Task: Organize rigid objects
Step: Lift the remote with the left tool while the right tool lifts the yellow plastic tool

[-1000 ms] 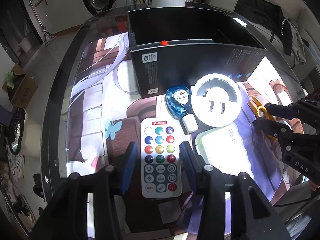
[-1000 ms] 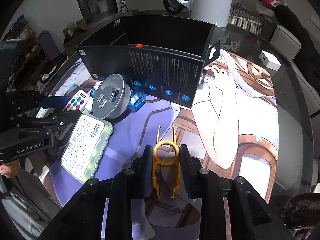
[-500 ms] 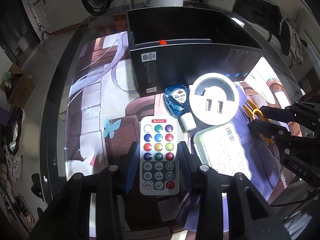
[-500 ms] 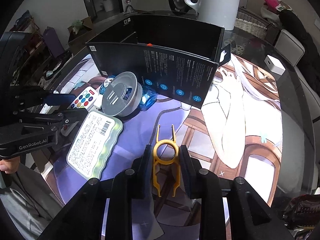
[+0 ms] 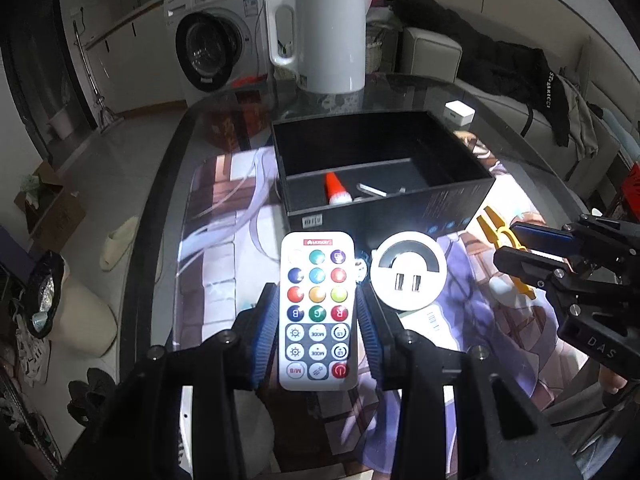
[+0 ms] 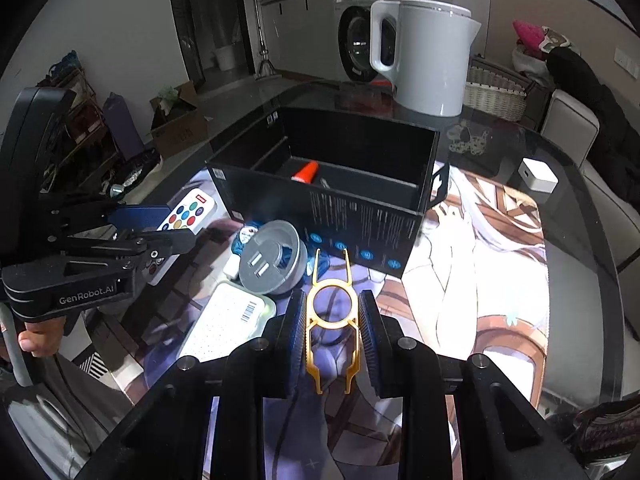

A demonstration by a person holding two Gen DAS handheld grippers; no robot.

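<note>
Glass table (image 5: 180, 184); white remote (image 5: 317, 312) (coloured buttons) clamped.

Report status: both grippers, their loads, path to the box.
Left gripper shut on remote. Right gripper shut on yellow clip. Black box ahead, open, unobstructed.

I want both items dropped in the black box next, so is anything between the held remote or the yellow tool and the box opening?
Nothing visible blocks either. The left gripper holds the remote and the right gripper the yellow tool, both ahead of the black box; only its near wall must be cleared. The round USB hub lies below, beside it.
</note>
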